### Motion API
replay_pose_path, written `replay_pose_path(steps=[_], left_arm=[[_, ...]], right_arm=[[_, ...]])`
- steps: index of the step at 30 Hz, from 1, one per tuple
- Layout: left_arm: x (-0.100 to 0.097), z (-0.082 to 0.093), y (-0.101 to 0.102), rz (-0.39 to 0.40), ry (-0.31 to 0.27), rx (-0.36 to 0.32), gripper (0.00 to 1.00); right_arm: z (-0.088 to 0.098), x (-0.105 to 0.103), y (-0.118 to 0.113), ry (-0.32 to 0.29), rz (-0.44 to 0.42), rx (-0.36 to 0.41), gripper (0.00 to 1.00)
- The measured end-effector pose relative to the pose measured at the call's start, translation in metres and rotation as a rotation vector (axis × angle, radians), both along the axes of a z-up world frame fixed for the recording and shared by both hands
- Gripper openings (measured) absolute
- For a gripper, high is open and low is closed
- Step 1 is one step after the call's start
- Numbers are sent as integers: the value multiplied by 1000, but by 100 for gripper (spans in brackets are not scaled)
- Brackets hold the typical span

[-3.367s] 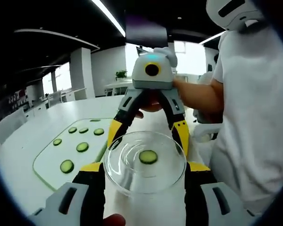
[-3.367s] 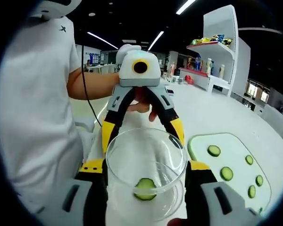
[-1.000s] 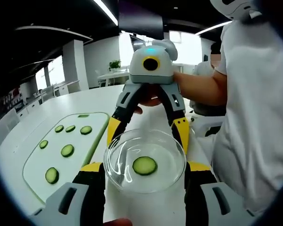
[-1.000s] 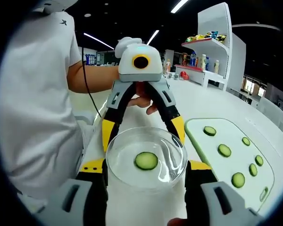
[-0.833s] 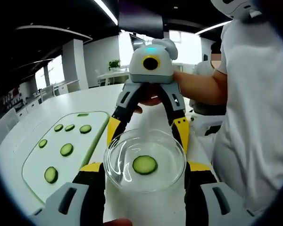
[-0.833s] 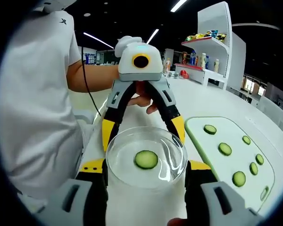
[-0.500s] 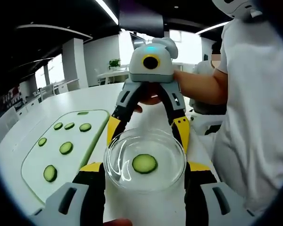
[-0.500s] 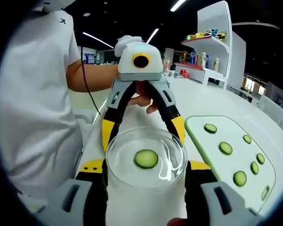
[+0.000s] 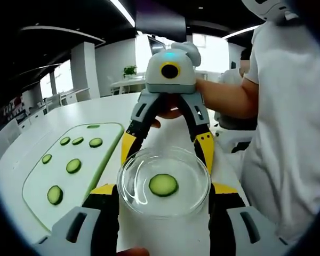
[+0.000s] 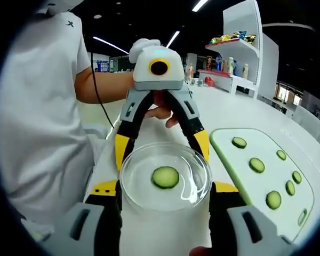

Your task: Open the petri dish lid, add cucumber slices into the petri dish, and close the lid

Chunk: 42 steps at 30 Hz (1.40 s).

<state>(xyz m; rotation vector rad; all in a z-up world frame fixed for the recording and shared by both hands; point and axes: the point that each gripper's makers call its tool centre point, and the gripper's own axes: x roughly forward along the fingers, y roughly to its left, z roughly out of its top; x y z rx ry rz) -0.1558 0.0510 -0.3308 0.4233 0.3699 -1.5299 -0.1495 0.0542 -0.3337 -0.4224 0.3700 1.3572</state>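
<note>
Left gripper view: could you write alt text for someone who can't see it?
A clear petri dish holding one cucumber slice is gripped from opposite sides by two hand-held tools. Beside it, a green-edged cutting board carries more slices on a white table.

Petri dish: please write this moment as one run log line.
petri dish: gripped by left gripper and right gripper | cucumber slice: inside | board: spare slices

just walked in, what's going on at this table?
A person holds a clear petri dish between both tools, the left tool and the right tool clamping it from opposite sides above the white table. One cucumber slice lies in it. More slices wait on the green-rimmed board.
</note>
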Motion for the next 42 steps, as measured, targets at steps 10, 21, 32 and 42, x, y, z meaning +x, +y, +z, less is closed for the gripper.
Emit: replay_pose_path(steps=[10, 21, 32, 42], left_arm=[[0, -2, -1, 5, 26, 1, 67], [0, -3, -1, 8, 45, -25, 67], [0, -5, -3, 20, 32, -39, 67], [4, -5, -1, 40, 40, -75, 72]], right_arm=[[-2, 0, 0, 23, 0, 9, 65], [-3, -1, 0, 45, -2, 25, 66], [-7, 0, 4, 32, -11, 36, 71], [-7, -3, 5, 32, 1, 38, 79]])
